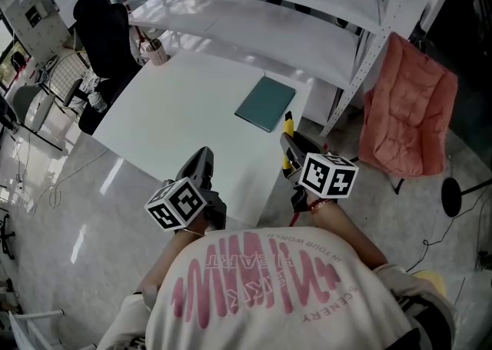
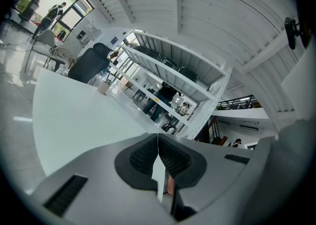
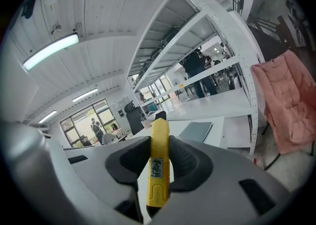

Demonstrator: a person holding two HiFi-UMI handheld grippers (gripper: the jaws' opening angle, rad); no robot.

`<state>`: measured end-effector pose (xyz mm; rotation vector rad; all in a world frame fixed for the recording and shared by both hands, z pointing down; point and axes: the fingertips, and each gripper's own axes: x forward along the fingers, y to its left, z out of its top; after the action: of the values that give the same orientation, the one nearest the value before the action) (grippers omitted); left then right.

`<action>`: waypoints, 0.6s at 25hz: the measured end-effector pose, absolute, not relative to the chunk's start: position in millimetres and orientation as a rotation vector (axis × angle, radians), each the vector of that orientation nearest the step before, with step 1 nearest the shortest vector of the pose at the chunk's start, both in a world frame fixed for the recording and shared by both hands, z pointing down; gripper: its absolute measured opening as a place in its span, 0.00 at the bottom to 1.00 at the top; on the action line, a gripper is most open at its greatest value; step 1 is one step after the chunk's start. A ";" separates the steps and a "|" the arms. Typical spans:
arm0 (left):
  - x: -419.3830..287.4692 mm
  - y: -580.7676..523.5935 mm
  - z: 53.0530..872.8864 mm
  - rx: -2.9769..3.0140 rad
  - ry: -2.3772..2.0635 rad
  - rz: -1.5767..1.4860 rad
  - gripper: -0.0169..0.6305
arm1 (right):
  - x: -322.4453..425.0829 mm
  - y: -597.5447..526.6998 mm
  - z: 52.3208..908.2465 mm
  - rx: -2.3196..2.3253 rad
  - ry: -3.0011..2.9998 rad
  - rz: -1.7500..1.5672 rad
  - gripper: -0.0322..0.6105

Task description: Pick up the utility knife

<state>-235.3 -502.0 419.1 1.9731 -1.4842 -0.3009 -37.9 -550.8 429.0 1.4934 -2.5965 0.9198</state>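
The head view looks steeply down from above the person onto the table (image 1: 184, 110), left gripper (image 1: 202, 158) and right gripper (image 1: 290, 145). Each gripper view sits just behind its jaws (tilted, wide-angle), facing the shelf rack (image 2: 180, 53); all three share table and rack

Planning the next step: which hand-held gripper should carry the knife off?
Right. The right hand-held gripper clamps the knife between its jaws; the left hand-held gripper is shut on nothing.
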 end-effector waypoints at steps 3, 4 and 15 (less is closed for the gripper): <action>-233.3 -502.3 421.1 1.970 -1.473 -0.305 0.06 | -36.7 -551.6 429.3 1.494 -2.595 0.915 0.26; -233.1 -501.9 421.9 1.969 -1.471 -0.305 0.06 | -36.5 -551.2 430.0 1.493 -2.593 0.914 0.26; -232.5 -503.6 424.3 1.973 -1.466 -0.302 0.06 | -34.6 -551.8 436.3 1.505 -2.575 0.921 0.26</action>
<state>-232.5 -503.6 424.3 1.9730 -1.4662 -0.3017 -34.6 -551.8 436.3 1.5052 -2.5750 0.9207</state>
